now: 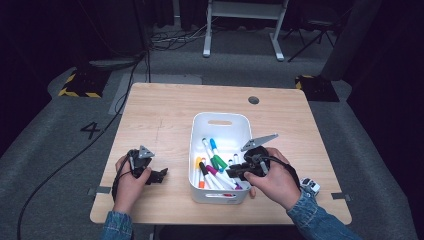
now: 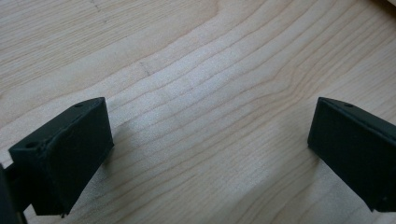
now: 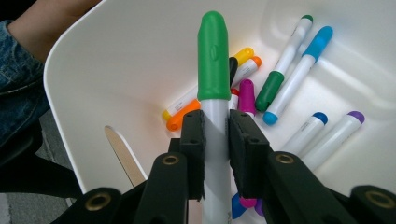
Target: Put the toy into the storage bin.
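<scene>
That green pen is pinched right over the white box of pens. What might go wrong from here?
The right gripper clamps the green-capped marker on its smooth white barrel, so it might slip or swing as it is lowered. The white bin already holds a loose heap of markers, among them a blue-capped marker; a dropped one may bounce or land crosswise on them. The left gripper sits open on the table, too far off to steady the bin if nudged.

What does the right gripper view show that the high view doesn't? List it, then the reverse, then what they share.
Right gripper view alone: the right gripper shut on a green-capped marker, pads on its white barrel, cap pointing into the bin.

High view alone: the left gripper resting on the table, left of the bin, and the floor beyond.

Both: the white bin, loose markers in it, and a denim sleeve.
</scene>
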A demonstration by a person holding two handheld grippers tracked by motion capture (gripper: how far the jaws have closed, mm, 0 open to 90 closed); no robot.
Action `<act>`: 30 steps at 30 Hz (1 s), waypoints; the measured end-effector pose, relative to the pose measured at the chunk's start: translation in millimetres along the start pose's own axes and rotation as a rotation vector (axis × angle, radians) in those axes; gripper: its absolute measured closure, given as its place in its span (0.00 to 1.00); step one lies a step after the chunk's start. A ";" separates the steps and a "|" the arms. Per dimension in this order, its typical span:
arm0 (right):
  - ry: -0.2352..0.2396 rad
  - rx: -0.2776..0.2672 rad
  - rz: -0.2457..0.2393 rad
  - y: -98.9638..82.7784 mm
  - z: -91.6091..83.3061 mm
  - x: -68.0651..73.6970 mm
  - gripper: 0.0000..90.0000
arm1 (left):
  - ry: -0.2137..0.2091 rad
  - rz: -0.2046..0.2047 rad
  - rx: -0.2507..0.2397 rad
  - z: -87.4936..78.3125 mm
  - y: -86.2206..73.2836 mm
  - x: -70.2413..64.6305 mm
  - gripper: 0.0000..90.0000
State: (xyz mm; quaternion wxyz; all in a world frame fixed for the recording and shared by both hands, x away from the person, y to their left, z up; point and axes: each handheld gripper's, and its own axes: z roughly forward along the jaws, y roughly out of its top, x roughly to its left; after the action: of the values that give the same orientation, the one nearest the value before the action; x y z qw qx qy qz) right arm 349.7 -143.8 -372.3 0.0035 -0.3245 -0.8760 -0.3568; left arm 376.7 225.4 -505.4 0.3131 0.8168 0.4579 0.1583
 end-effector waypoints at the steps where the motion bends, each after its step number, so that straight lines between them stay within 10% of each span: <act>1: -0.006 0.005 -0.008 -0.9 0.3 -0.5 0.85 | 0.002 0.001 -0.001 0.0 0.0 0.1 0.00; 8: -0.002 0.010 -0.007 -2.2 0.7 -1.4 0.81 | 0.001 0.000 0.000 0.0 0.0 0.0 0.00; 14: -0.008 -0.086 0.003 0.3 -6.5 -4.6 0.57 | 0.004 0.002 -0.002 0.0 0.1 0.2 0.00; 30: -0.101 -0.168 0.057 5.7 -38.9 -33.2 0.59 | 0.003 0.000 -0.002 -0.3 -0.4 -0.2 0.00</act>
State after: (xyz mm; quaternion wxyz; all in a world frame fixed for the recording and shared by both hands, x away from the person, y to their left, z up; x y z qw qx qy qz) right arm 370.4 -183.9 -347.6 -0.0579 -0.3660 -0.8325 -0.4120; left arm 376.2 225.5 -505.4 0.3134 0.8162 0.4583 0.1601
